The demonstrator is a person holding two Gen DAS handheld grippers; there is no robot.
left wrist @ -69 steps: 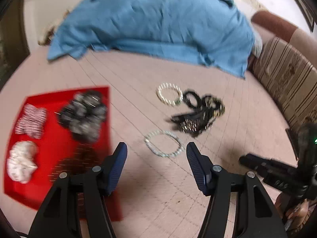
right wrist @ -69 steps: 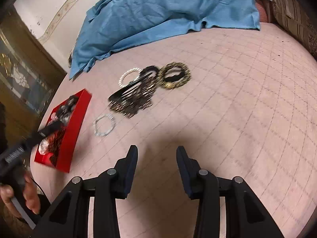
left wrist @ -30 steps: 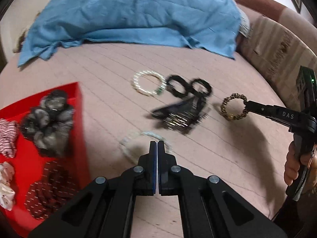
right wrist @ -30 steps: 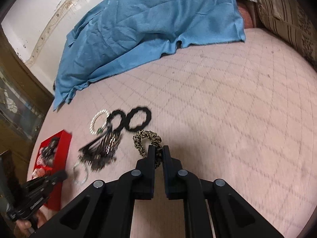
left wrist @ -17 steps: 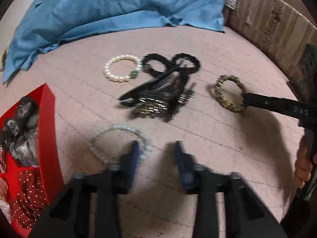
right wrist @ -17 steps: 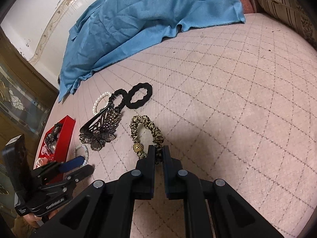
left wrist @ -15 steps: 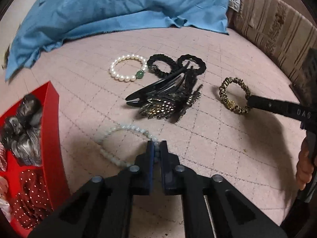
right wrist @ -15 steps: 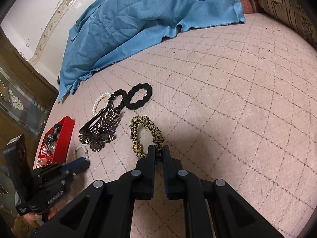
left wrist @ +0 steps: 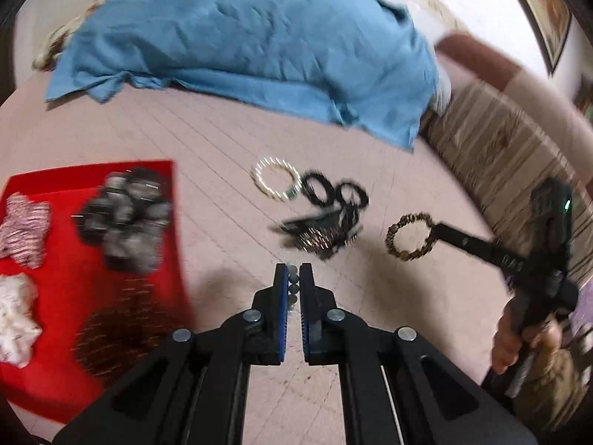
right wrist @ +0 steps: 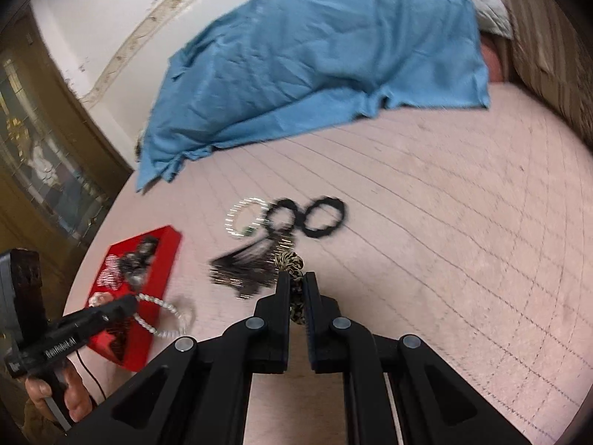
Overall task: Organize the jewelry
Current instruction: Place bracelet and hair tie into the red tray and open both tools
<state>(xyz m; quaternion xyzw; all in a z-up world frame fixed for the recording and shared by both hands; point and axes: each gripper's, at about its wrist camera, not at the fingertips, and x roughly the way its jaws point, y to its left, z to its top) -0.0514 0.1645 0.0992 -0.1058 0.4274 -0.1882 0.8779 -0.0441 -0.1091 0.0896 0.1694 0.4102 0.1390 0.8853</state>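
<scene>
Both pairs of fingers are pinched shut on jewelry: the left gripper (left wrist: 292,278) clamps a pale bead bracelet (left wrist: 293,289) between its blue-lined pads, and the right gripper (right wrist: 295,278) nips a leopard-print scrunchie (right wrist: 292,265).

Largest in either view is the blue blanket (left wrist: 237,37), heaped across the far side of the pink quilted bedspread (left wrist: 207,129). Only the left wrist view shows the striped sofa cushion (left wrist: 493,155) at the right edge, while only the right wrist view shows the brown glazed cabinet (right wrist: 40,155) at the left.

The red tray (left wrist: 92,278) lies on the bedspread, left of the left gripper. From the left wrist its contents are spread out though blurred: a grey-black scrunchie (left wrist: 124,218), a dark dotted one (left wrist: 118,333), a red-white striped one (left wrist: 24,230) and a white one (left wrist: 15,319). From the right wrist they are only a small jumble.

Loose on the bedspread lie a dark pile of hair clips (left wrist: 318,233), two black hair ties (left wrist: 333,193) and a white pearl bracelet (left wrist: 276,180), all close together.

The bead bracelet's loop is hidden in the left wrist view; the right wrist view shows it dangling from the left gripper's tip beside the tray's near edge. Likewise the left wrist view shows the scrunchie as a full ring held off the bedspread. The right gripper is gripped from below by a bare hand (left wrist: 526,341), and its fingers reach up and left.
</scene>
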